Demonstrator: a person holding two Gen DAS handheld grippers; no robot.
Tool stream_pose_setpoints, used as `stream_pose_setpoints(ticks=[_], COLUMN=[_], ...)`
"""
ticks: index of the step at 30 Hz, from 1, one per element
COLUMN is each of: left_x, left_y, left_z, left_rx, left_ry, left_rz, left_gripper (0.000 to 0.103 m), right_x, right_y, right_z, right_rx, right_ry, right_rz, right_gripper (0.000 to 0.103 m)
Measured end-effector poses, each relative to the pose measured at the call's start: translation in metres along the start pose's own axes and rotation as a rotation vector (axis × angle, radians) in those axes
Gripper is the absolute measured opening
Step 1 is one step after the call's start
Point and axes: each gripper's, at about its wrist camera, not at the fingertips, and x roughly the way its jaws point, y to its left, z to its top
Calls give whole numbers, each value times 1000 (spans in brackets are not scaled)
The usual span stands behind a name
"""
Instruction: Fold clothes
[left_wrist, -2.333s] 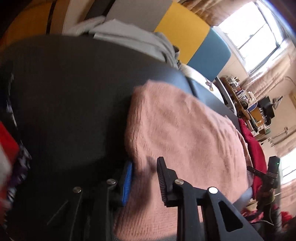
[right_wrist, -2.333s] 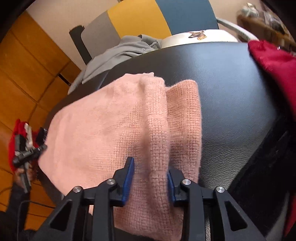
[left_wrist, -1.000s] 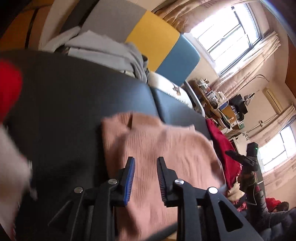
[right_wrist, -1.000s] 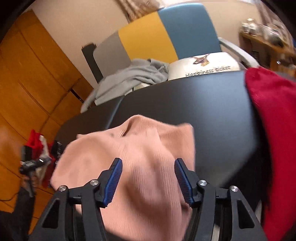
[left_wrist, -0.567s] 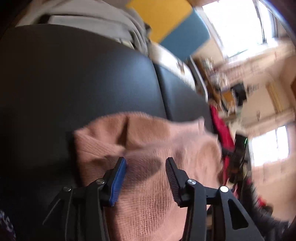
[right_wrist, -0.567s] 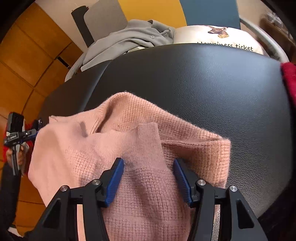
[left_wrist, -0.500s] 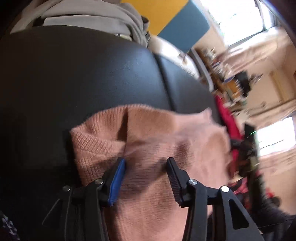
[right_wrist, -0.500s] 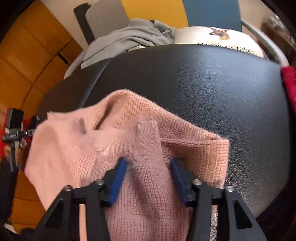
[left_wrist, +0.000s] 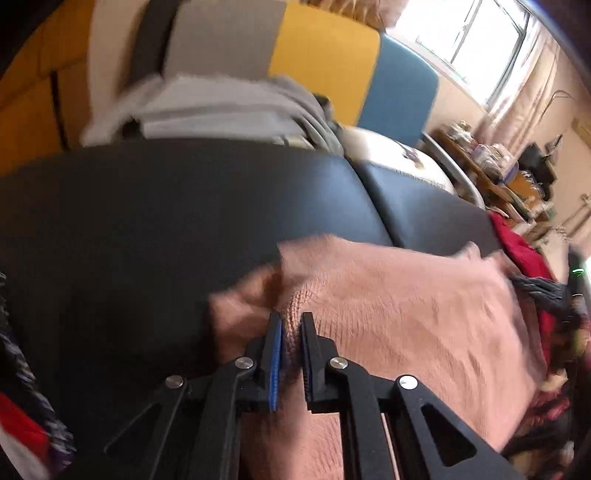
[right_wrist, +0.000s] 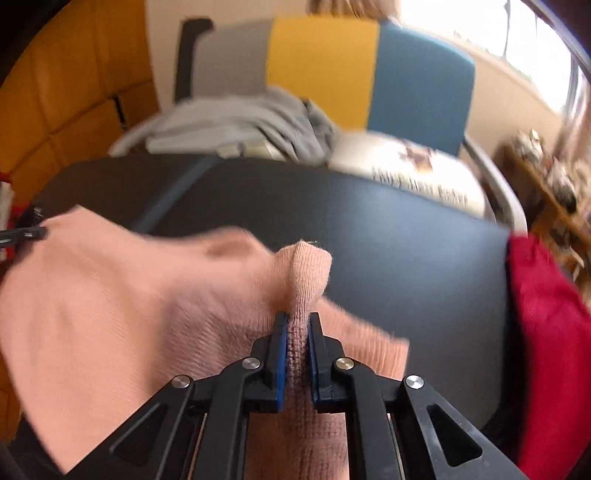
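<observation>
My left tool (left_wrist: 291, 325) is clamped on a fold of the pink sweater (left_wrist: 388, 306), its jaws nearly together with knit bunched between them. My right tool (right_wrist: 297, 328) pinches another ridge of the same sweater, which pokes up past its tips. The sweater lies across the black padded surface (right_wrist: 388, 236), partly lifted. A red garment (right_wrist: 546, 317) sits at the surface's right edge, and grey clothes (right_wrist: 236, 122) lie on the chair (right_wrist: 417, 81) behind.
</observation>
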Motion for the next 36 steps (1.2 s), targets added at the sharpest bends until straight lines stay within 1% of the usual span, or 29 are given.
stream_pose_setpoints(ticks=[1,3,4,5,6,7,8,12,13,16,17,18,19,20,21,24,27,29,31,33,35,36], left_x=[-2,-13,-20,-28,-35,-40,-45,-44,-44,-34,-28,-17,-11,-12,-13,-16,-20,-24,-35,-41,-46,-45], left_y=[7,17,19,15,10,3,-5,-34,-39,-44,-42,-37,-32,-30,-27,-27,-28,-28,-32,-45,-55,-59], left_z=[0,3,5,7,9,8,6,-15,-26,-55,-64,-72,-79,-83,-86,-86,-85,-84,-84,-83,-83,-81], left_rx=[-53,-130,-157,-165,-164,-145,-111,-40,-41,-31,-36,-50,-56,-50,-43,-29,-15,-18,-17,23,48,54], left_ry=[-9,-57,-82,-105,-124,-142,-157,-149,-141,-121,-101,-76,-81,-103,-118,-109,-89,-77,-73,-90,-115,-123], left_rz=[-12,4,-1,-22,-49,-65,-70,-99,-93,-42,-10,9,-5,-21,-31,-22,-5,4,17,41,35,24], left_gripper=[22,21,21,21,22,23,23,23,23,23,23,23,24,21,21,20,20,21,21,24,24,25], right_x=[8,13,9,5,1,-6,-15,-55,-61,-57,-47,-40,-38,-36,-35,-30,-33,-46,-52,-65,-79,-81], right_y=[-3,-11,-15,-16,-17,-17,-14,-1,4,25,20,16,13,10,6,-2,5,9,4,2,14,20], right_z=[-6,-13,-15,-12,-10,-8,-9,-12,-15,-41,-56,-68,-75,-82,-90,-109,-107,-115,-115,-107,-93,-83], right_rx=[18,82,101,118,136,151,160,195,194,147,180,210,232,254,277,337,310,296,320,344,274,235], right_ry=[14,-12,-27,-45,-63,-82,-103,-189,-198,-136,-92,-68,-88,-107,-127,-175,-139,-126,-106,-119,-167,-188], right_rz=[-3,11,10,14,17,31,67,212,231,177,140,118,131,144,157,192,215,237,257,251,224,220], right_gripper=[11,15,25,34,40,51,56,56,59,61,61,61,62,61,61,61,63,63,63,71,85,87])
